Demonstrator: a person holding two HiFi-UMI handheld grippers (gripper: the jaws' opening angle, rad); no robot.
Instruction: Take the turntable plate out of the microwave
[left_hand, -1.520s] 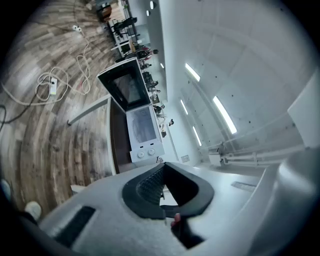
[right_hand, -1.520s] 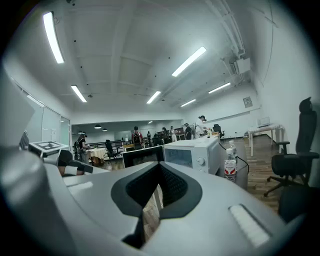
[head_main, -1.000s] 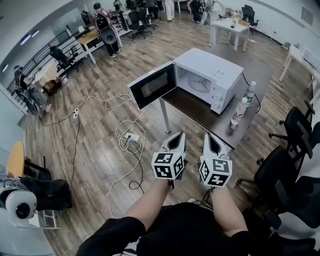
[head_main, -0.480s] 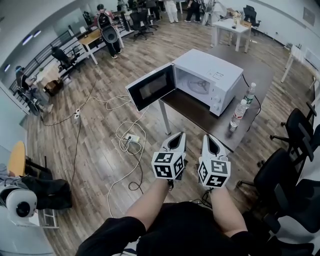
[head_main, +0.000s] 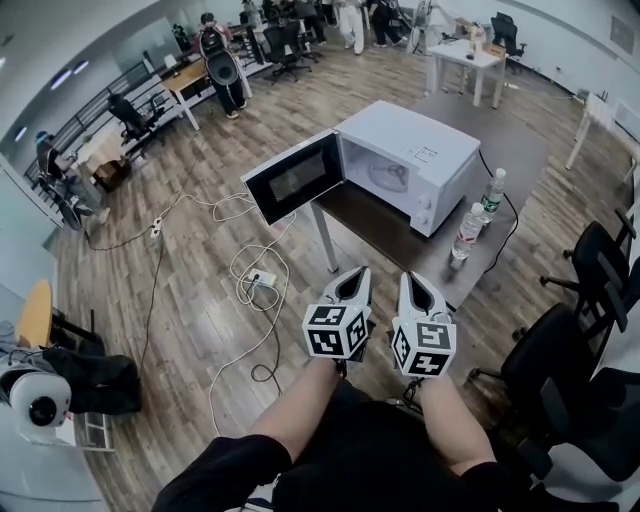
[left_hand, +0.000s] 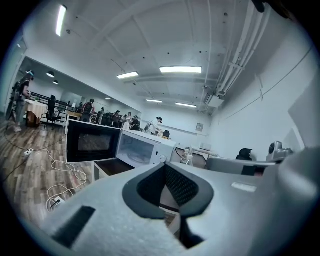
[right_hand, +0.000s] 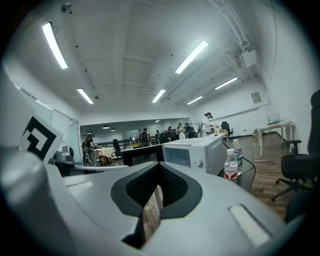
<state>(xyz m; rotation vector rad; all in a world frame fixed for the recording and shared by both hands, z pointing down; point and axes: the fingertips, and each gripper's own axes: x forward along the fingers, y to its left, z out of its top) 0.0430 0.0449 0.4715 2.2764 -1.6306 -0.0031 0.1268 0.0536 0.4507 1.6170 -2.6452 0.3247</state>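
Note:
The white microwave (head_main: 410, 160) stands on a dark table (head_main: 395, 235) ahead of me, its door (head_main: 290, 178) swung wide open to the left. Inside the cavity lies the glass turntable plate (head_main: 384, 172). My left gripper (head_main: 351, 282) and right gripper (head_main: 412, 284) are side by side in mid-air over the floor, short of the table's near corner, both shut and empty. In the left gripper view the microwave (left_hand: 145, 149) and its dark door (left_hand: 92, 142) lie beyond the closed left gripper (left_hand: 167, 167). The right gripper (right_hand: 159, 167) view shows the microwave (right_hand: 195, 149) from its control side.
Two water bottles (head_main: 467, 232) (head_main: 490, 192) stand on the table right of the microwave. Black office chairs (head_main: 590, 265) crowd the right side. White cables and a power strip (head_main: 262, 278) lie on the wooden floor at the left. Desks and people are far behind.
Both grippers and the head view have drifted a little toward the table; the microwave sits slightly further left in view. Both grippers stay shut.

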